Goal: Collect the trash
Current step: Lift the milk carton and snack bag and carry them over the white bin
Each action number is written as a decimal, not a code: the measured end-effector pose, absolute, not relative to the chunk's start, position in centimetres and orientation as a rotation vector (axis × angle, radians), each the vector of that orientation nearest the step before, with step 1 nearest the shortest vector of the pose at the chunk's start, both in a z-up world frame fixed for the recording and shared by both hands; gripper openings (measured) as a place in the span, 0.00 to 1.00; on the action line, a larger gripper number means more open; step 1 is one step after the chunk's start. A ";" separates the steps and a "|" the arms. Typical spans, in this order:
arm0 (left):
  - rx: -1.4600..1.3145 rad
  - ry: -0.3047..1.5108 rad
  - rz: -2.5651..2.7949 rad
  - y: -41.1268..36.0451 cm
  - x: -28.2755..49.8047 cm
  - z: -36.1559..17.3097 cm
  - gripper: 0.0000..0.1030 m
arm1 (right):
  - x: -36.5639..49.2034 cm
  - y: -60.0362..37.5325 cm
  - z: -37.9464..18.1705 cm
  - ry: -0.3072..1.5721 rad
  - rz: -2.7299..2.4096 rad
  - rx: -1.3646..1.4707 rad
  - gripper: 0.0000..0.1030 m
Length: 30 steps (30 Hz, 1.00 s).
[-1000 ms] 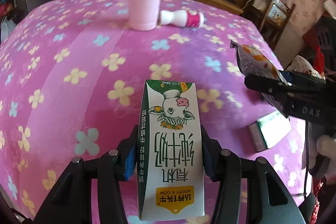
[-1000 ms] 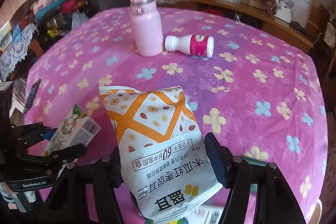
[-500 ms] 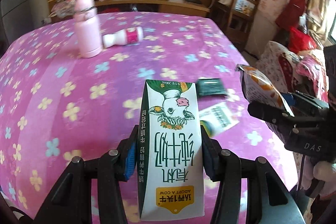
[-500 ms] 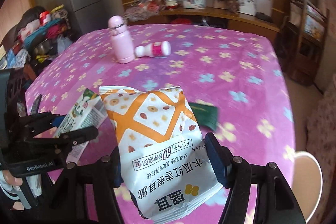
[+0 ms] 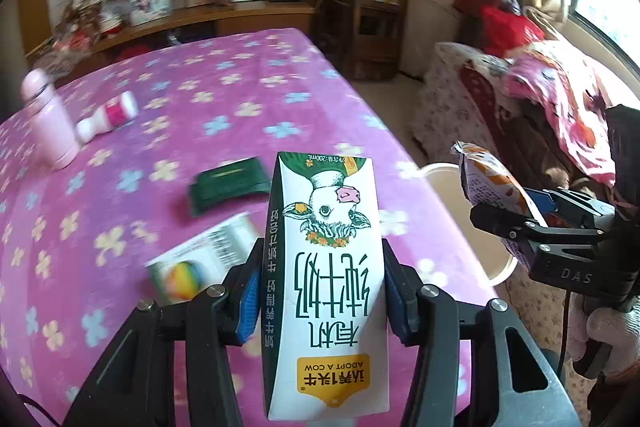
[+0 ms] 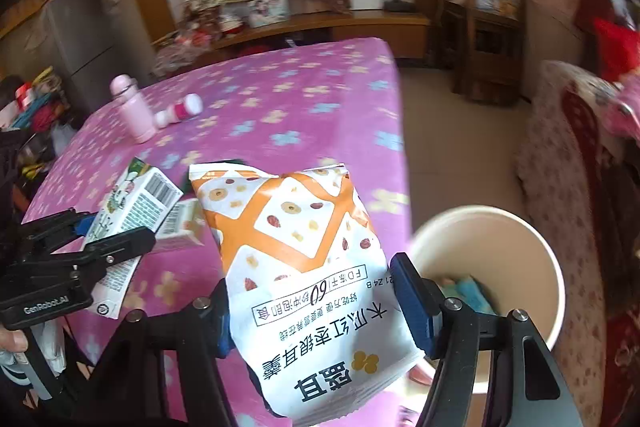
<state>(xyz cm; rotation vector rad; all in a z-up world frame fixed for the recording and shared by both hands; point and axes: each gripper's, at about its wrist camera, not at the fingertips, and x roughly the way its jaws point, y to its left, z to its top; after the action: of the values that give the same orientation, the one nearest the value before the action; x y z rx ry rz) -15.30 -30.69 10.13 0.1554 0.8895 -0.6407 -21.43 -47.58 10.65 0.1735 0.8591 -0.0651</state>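
Note:
My left gripper [image 5: 320, 297] is shut on a white and green milk carton [image 5: 326, 267] with a cow printed on it, held over the right part of the pink tablecloth. My right gripper [image 6: 316, 303] is shut on an orange and white snack bag [image 6: 304, 259], held at the table's right edge beside a cream bin [image 6: 516, 227] that stands on the floor. Something blue lies inside the bin. From the left wrist view the right gripper [image 5: 516, 211] with the snack bag [image 5: 484, 183] is at the right, over the bin's rim [image 5: 444, 171].
On the flowered tablecloth [image 5: 224, 107] lie a dark green packet [image 5: 228, 183], a small white box [image 5: 200, 263], a pink flask [image 5: 50, 119] and a toppled white and pink bottle [image 5: 108, 115]. A wooden shelf [image 5: 372, 7] and a covered sofa [image 5: 532, 95] stand to the right.
Both grippers have swung right across the table with their loads still gripped. The flask and bottle have slid to the far left, and the bin and floor have come into view.

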 end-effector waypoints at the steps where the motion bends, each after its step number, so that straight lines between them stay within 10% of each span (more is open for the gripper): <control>1: 0.163 0.890 -0.651 -31.5 -15.5 10.1 0.52 | -21.8 -48.4 10.4 0.861 -0.078 0.181 0.67; 30: 0.139 1.007 -0.869 -48.6 -15.4 5.9 0.63 | -25.5 -66.2 2.9 0.913 -0.347 0.504 0.74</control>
<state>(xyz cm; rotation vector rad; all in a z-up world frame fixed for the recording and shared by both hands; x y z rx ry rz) -15.45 -48.62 5.93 0.1386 1.0072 -0.8694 -25.46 -66.20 2.88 0.5038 0.9126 -0.3467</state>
